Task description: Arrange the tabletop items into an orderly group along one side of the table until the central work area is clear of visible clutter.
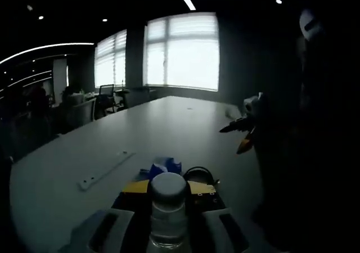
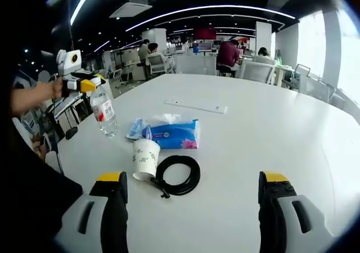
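So the water bottle (image 2: pixel 103 113) is the thing in play right now: the left hand-held gripper (image 2: pixel 90 85) has it clamped by the neck, and in the right gripper view it stands upright at the near-left edge of the tabletop (image 2: pixel 270 129), with its base apparently at or just above the surface, hard to say which. In the left gripper view the bottle's cap (image 1: pixel 167 186) sits right between the jaws, so the grip looks centred. The rest of the stuff is bunched just beside it: a blue tissue pack (image 2: pixel 171 134), a paper cup (image 2: pixel 145 158) tipped at an angle, and a coiled black cable (image 2: pixel 179 175) touching the cup, with a long white strip (image 2: pixel 196 106) lying further out toward the middle. My take is the step here is parking the bottle along that left side, so I'd set it down flat and steady before letting go, since a tall bottle held up top will wobble and tip easily. Keep it clear of the cup too. The right hand-held gripper (image 2: pixel 191 208) is spread wide with nothing in it, hovering near the cable, so that's probably a good next grab.
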`<action>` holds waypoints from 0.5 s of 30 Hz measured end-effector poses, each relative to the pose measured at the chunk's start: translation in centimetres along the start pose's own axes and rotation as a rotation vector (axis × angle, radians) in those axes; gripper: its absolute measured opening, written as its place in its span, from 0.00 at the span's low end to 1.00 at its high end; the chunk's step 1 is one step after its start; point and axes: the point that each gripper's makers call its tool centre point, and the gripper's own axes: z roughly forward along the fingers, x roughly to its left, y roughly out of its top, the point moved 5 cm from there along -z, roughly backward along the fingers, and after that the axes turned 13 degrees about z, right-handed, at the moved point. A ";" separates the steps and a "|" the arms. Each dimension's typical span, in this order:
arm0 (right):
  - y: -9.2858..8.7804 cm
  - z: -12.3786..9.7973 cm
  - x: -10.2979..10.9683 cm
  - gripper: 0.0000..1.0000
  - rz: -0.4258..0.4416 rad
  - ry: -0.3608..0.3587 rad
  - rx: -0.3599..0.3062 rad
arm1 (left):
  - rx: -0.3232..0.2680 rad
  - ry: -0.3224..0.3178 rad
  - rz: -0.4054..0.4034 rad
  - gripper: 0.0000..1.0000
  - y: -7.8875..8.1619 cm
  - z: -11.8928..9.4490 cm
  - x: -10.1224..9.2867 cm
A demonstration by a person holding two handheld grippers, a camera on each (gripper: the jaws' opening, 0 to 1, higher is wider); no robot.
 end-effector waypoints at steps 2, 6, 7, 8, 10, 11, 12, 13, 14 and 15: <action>-0.1 0.2 -0.2 0.93 0.002 -0.004 -0.002 | 0.010 -0.010 0.011 0.19 -0.3 -0.1 0.6; -0.3 0.4 -0.4 0.92 0.006 -0.014 0.005 | 0.015 -0.035 0.028 0.19 -0.9 -0.4 2.0; -0.3 0.4 -0.5 0.92 0.008 -0.017 0.007 | 0.016 -0.043 0.028 0.19 -1.0 -0.4 2.2; -0.4 0.4 -0.6 0.92 0.010 -0.021 0.007 | 0.019 -0.058 0.030 0.19 -1.3 -0.5 2.8; -0.5 0.4 -0.7 0.92 0.015 -0.029 0.009 | 0.019 -0.079 0.037 0.19 -1.7 -0.5 3.3; -0.5 0.4 -0.7 0.92 0.015 -0.032 0.011 | 0.022 -0.090 0.037 0.19 -1.8 -0.4 3.4; -0.6 0.4 -0.8 0.92 0.017 -0.036 0.010 | 0.028 -0.103 0.048 0.19 -2.2 -0.3 3.6; -0.6 0.4 -0.8 0.92 0.018 -0.039 0.011 | 0.032 -0.110 0.054 0.19 -2.4 -0.3 3.8; -0.7 0.4 -0.8 0.92 0.019 -0.041 0.013 | 0.035 -0.119 0.064 0.19 -2.6 -0.1 3.8; -0.7 0.4 -0.9 0.92 0.019 -0.044 0.015 | 0.038 -0.129 0.068 0.19 -2.7 0.0 3.7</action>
